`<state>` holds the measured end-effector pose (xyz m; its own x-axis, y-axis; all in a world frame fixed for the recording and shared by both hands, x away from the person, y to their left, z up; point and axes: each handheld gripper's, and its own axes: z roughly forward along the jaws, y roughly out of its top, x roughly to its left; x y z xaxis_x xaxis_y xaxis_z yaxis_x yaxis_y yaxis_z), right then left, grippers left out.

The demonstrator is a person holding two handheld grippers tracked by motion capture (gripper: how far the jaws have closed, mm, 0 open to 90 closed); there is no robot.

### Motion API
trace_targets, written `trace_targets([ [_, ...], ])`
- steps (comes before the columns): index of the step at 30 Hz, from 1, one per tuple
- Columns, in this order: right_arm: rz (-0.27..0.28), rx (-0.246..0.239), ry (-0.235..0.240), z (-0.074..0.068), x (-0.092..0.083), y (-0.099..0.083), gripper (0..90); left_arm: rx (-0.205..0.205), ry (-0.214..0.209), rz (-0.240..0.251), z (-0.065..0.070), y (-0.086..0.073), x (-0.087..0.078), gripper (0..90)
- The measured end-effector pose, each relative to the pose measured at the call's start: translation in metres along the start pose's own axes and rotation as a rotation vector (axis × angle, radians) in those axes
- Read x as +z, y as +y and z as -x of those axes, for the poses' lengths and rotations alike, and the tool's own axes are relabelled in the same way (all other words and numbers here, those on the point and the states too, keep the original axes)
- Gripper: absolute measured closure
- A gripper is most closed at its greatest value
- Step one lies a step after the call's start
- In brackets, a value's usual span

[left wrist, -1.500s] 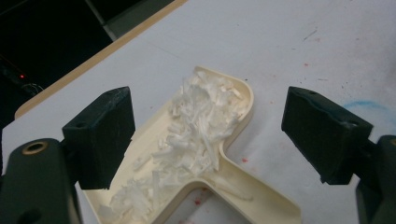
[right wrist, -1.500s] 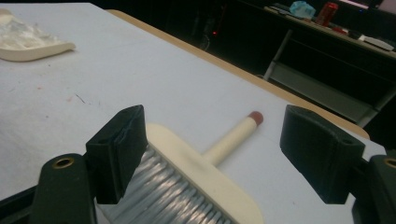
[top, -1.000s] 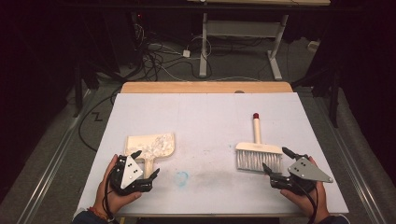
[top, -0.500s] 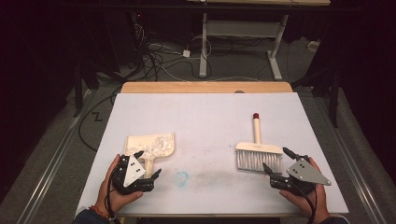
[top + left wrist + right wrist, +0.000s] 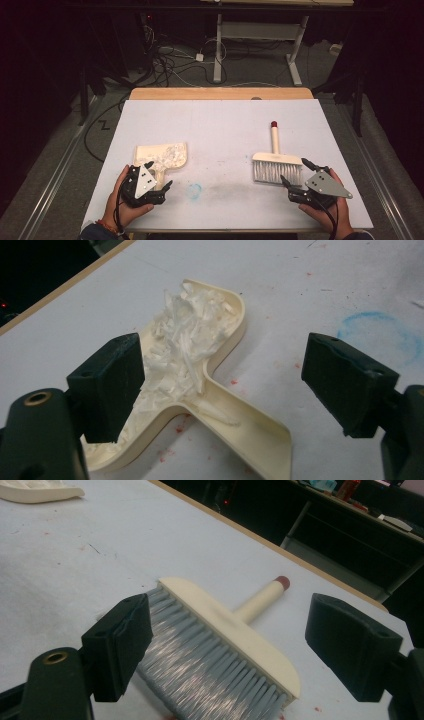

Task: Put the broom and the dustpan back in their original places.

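We see the white table [image 5: 220, 130] much as it was a second ago: nothing on it has shifted, and both hands have stayed where they were at the near edge. We take that as a pause, either just after setting the tools down or just ahead of picking them up; we cannot tell which.

On the near left lies the cream dustpan [image 5: 210, 390], flat on the table and heaped with white paper shreds [image 5: 185, 335], its handle pointing toward us. Our left gripper [image 5: 156, 176] sits just short of that handle with its jaws spread wide, gripping nothing.

On the near right lies the brush [image 5: 225, 645], bristles toward us and its red-tipped handle pointing away. Our right gripper [image 5: 295, 171] hovers just beside the bristles, jaws likewise spread and empty.

Between the two, a faint blue ring [image 5: 194, 189] marks the table, with no shreds visible around it, so we judge the sweeping done.
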<state>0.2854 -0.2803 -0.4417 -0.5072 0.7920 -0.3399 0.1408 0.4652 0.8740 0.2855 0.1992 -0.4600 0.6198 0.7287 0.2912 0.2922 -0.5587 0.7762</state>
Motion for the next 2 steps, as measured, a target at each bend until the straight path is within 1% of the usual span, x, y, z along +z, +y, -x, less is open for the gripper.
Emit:
trace_targets([
  [2, 0.001, 0.006, 0.005, 0.0018, -0.0002, -0.0007, 19.2, -0.001, 0.001, 0.002, 0.0002, 0.0009, 0.0004, 16.8],
])
